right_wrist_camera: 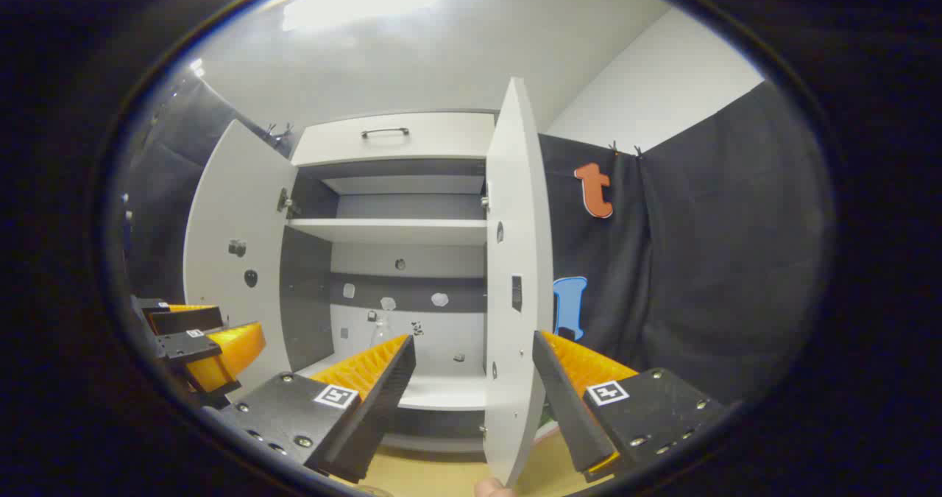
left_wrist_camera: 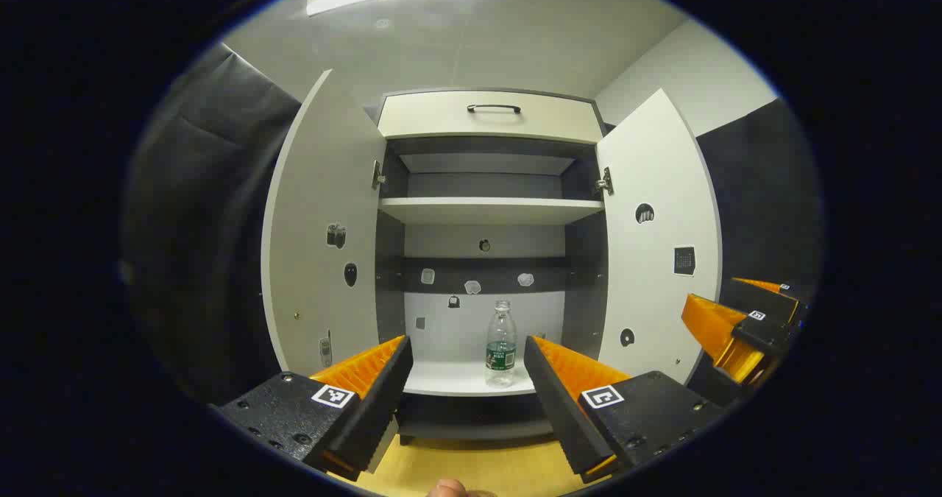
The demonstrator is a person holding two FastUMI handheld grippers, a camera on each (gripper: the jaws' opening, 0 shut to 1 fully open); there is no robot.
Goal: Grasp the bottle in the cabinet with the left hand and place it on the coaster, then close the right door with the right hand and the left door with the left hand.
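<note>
A clear plastic bottle (left_wrist_camera: 500, 342) with a green label stands upright on the lower shelf of the open cabinet (left_wrist_camera: 489, 211). My left gripper (left_wrist_camera: 467, 339) is open in front of the shelf, and the bottle shows just inside its right finger, farther back and untouched. In the right gripper view the bottle's neck (right_wrist_camera: 380, 328) peeks above a finger. My right gripper (right_wrist_camera: 474, 335) is open, and the edge of the right door (right_wrist_camera: 515, 283) runs down between its fingers without being pressed. Both the left door (left_wrist_camera: 320, 224) and the right door (left_wrist_camera: 655, 232) stand wide open.
A yellowish tabletop (left_wrist_camera: 471, 467) lies below the cabinet. A closed drawer with a dark handle (left_wrist_camera: 493, 108) tops the cabinet. The right gripper (left_wrist_camera: 710, 291) hovers beside the right door; the left gripper (right_wrist_camera: 235, 319) sits near the left door. Black cloth walls flank both sides.
</note>
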